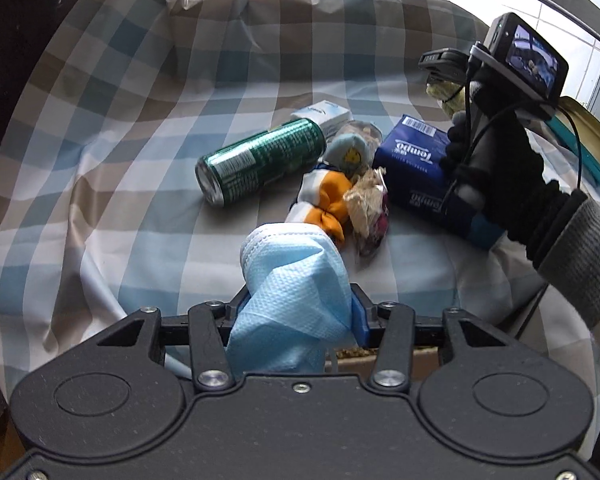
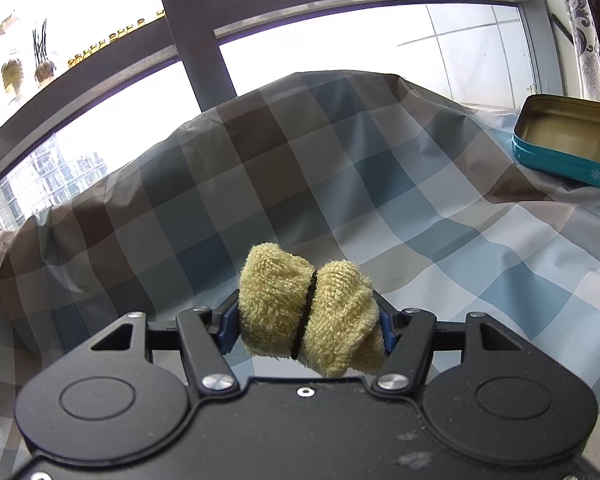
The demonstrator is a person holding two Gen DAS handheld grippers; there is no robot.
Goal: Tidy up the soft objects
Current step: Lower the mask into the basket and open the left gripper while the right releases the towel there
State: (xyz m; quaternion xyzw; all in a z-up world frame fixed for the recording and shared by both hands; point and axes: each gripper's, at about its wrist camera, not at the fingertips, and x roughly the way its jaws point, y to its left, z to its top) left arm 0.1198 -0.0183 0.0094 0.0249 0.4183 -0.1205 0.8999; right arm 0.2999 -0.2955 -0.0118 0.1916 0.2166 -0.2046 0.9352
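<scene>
My left gripper (image 1: 296, 312) is shut on a crumpled light-blue face mask (image 1: 296, 280), held above the checked cloth (image 1: 140, 184) in front of a small pile. The pile holds an orange-and-white cloth bundle (image 1: 324, 204), a small blue plush with a yellow face (image 1: 348, 152) and a crinkled wrapper (image 1: 366, 200). In the right wrist view my right gripper (image 2: 306, 320) is shut on a rolled yellow towel (image 2: 332, 312) tied with a black band. The same towel (image 1: 446, 94) shows at the upper right of the left wrist view, held up by a gloved hand (image 1: 496, 176).
A green can (image 1: 260, 158) lies on its side left of the pile, with a white box (image 1: 320, 114) behind it and a blue Tempo tissue pack (image 1: 424, 172) to the right. An open teal tin (image 2: 572, 140) sits at the right, below the window (image 2: 340, 32).
</scene>
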